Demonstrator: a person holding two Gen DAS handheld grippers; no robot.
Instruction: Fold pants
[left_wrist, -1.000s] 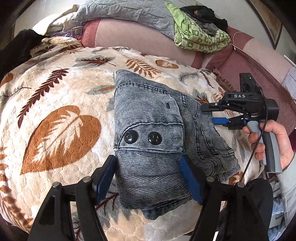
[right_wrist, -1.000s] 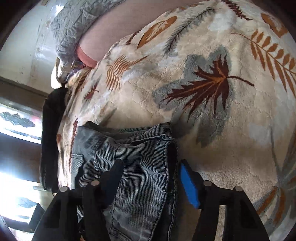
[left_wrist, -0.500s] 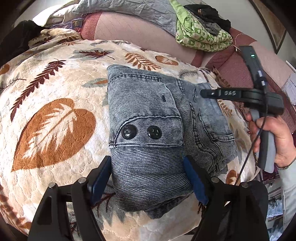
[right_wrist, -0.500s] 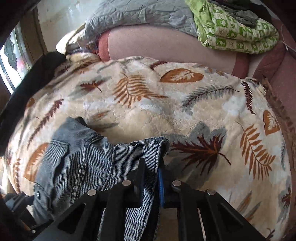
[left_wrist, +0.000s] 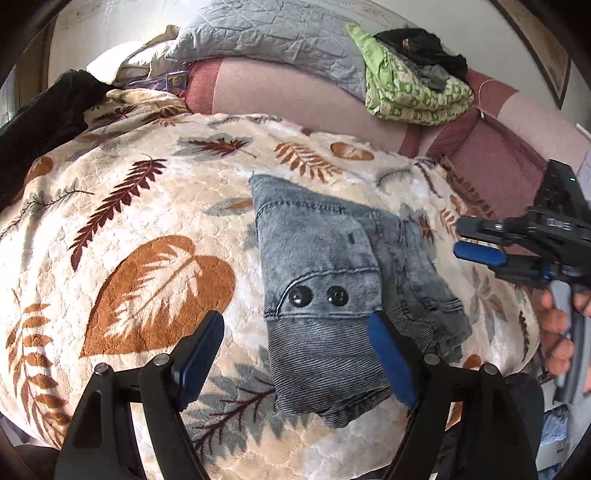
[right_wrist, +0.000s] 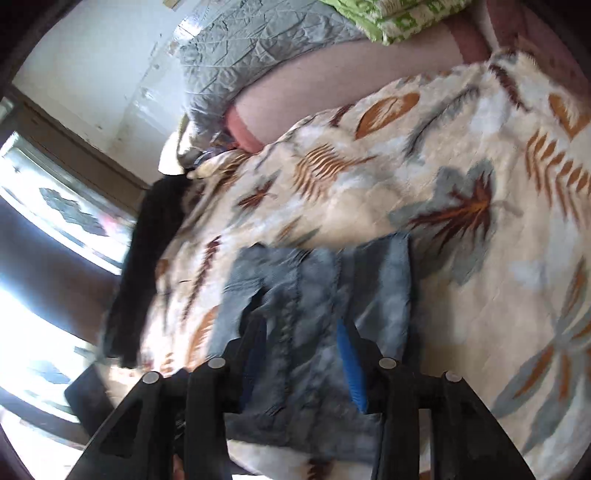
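The grey-blue denim pants (left_wrist: 325, 280) lie folded into a compact bundle on the leaf-patterned blanket (left_wrist: 147, 236), a flap pocket with two black snaps on top. My left gripper (left_wrist: 295, 358) is open and empty, just above the bundle's near-left edge, its right pad over the denim. My right gripper (left_wrist: 476, 243) is open and empty, held off the bundle's right side above the blanket. In the blurred right wrist view the pants (right_wrist: 317, 295) lie beyond and below my open right gripper (right_wrist: 303, 354).
A pink sofa back (left_wrist: 295, 96) runs behind the blanket, with a grey quilt (left_wrist: 273, 33) and a green patterned cloth (left_wrist: 410, 92) with dark clothes on top. A black garment (left_wrist: 40, 125) lies at the far left. A bright window (right_wrist: 44, 229) shows at left.
My right gripper opened, let go of the pants' edge and drew back to the right. My left gripper shifted left, off the bundle. The pants stayed folded on the blanket.
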